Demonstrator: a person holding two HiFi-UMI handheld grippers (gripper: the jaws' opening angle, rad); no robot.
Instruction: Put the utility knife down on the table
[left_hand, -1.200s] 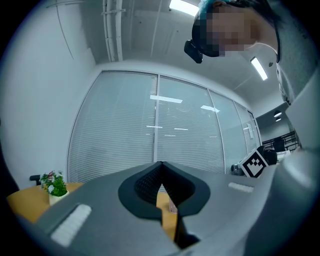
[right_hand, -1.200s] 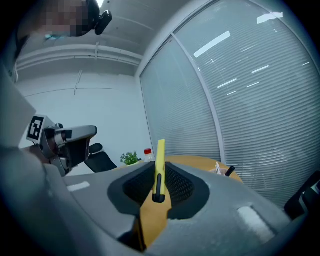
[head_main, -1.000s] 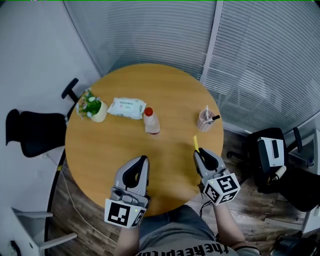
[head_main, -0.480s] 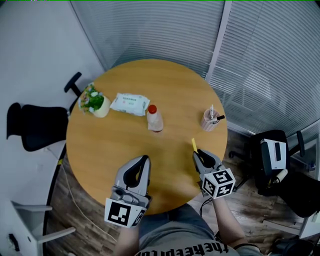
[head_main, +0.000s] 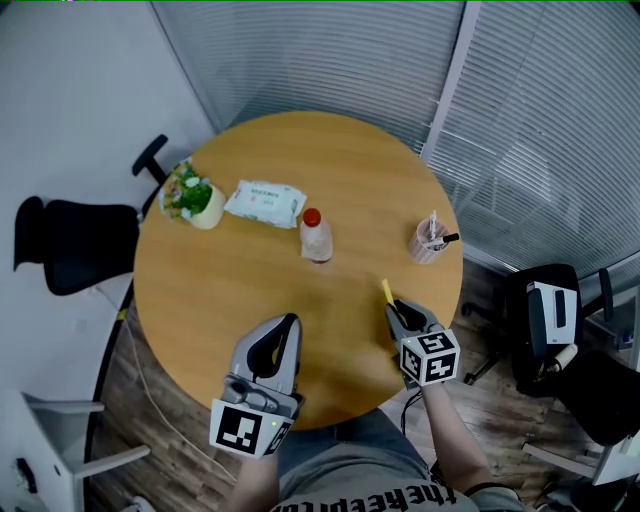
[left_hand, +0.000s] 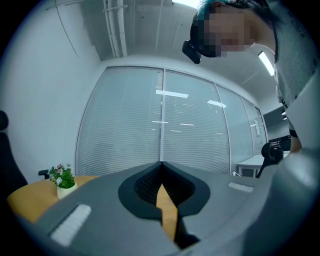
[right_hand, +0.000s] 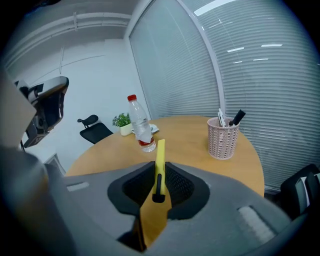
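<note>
A yellow utility knife (head_main: 387, 291) with a black slider sticks out forward from my right gripper (head_main: 403, 314), which is shut on it near the table's front right edge. In the right gripper view the utility knife (right_hand: 160, 159) stands between the jaws of the right gripper (right_hand: 159, 176) and points toward the water bottle. Whether it touches the round wooden table (head_main: 250, 270) I cannot tell. My left gripper (head_main: 281, 335) hangs over the table's front edge, shut with nothing in it. The left gripper (left_hand: 161, 174) view shows its jaws closed together.
On the table stand a water bottle with a red cap (head_main: 316, 236), a pink pen cup (head_main: 430, 241), a pack of wipes (head_main: 265, 202) and a small potted plant (head_main: 193, 197). Black chairs stand at the left (head_main: 70, 255) and the right (head_main: 550, 320).
My right gripper with the knife has shifted slightly left and forward over the table's edge. The left gripper has stayed where it was.
</note>
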